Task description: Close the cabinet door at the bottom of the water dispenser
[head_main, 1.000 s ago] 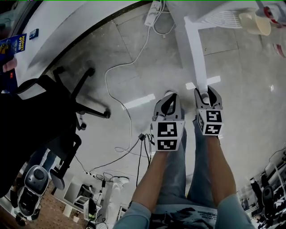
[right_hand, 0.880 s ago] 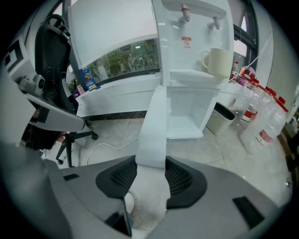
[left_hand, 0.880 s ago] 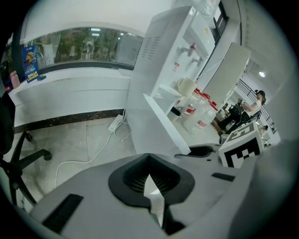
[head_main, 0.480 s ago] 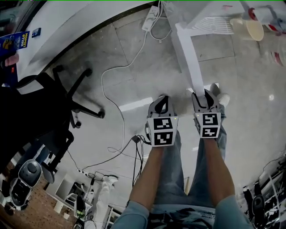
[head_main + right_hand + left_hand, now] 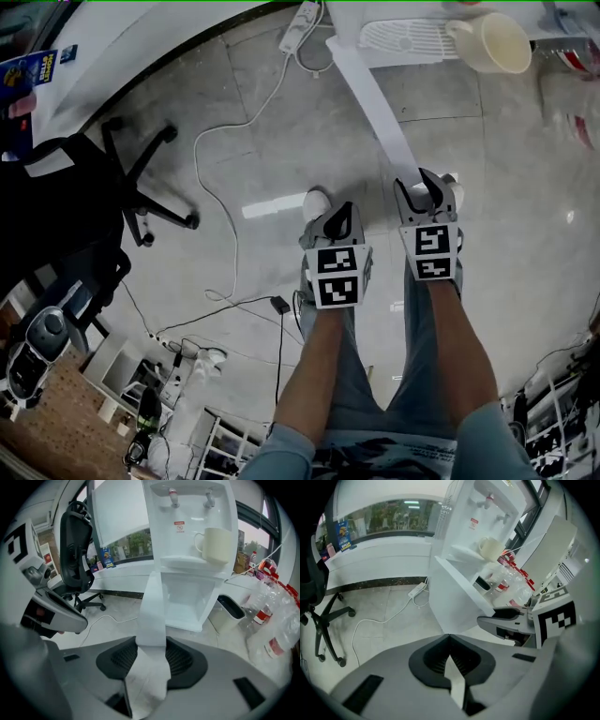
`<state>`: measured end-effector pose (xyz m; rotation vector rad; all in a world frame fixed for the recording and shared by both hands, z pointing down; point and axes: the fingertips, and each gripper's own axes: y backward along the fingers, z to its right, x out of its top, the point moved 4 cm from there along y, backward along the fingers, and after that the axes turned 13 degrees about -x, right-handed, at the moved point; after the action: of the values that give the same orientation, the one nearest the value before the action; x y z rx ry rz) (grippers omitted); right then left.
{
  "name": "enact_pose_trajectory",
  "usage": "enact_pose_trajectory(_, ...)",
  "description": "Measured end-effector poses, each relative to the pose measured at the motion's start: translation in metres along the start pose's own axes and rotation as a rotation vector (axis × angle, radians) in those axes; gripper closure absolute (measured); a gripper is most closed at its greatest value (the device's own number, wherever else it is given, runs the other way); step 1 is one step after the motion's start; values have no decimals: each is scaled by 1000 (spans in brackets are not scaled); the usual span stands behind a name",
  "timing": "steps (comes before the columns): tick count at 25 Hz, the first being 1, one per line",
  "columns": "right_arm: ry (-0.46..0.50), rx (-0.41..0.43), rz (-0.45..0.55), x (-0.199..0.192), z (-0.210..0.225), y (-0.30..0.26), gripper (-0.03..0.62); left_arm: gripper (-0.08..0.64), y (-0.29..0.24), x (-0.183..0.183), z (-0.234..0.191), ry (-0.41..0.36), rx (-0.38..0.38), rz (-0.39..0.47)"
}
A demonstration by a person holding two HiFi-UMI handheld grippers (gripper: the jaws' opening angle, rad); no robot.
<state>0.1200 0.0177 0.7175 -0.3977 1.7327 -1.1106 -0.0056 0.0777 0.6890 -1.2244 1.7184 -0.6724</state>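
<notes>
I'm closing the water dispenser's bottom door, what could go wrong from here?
One: the edge of the cabinet door sits between the jaws of the right gripper; carried fully home, they could get pinched against the dispenser. Two: a hard shut may jolt the mug standing on its tray. Three: the white cable trails across the floor near your feet, a possible trip.

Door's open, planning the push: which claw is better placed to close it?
Right: the right claw clamps the free edge of the cabinet door; the left claw is shut, beside the door.
</notes>
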Motion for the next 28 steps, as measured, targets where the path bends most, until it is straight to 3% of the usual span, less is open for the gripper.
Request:
enact_pose_trajectory(4,33,21,18,0,21,-2,391,549,-17,4,23,0,1,-4)
enact_pose_trajectory(16,-10,14,32,3,85,-15,388,549,-56,15,63,-49,-1,-54)
enact_pose_trajectory(28,114,32,115,25,143,-35,383,549,-96,50,103,-75,-28,-8)
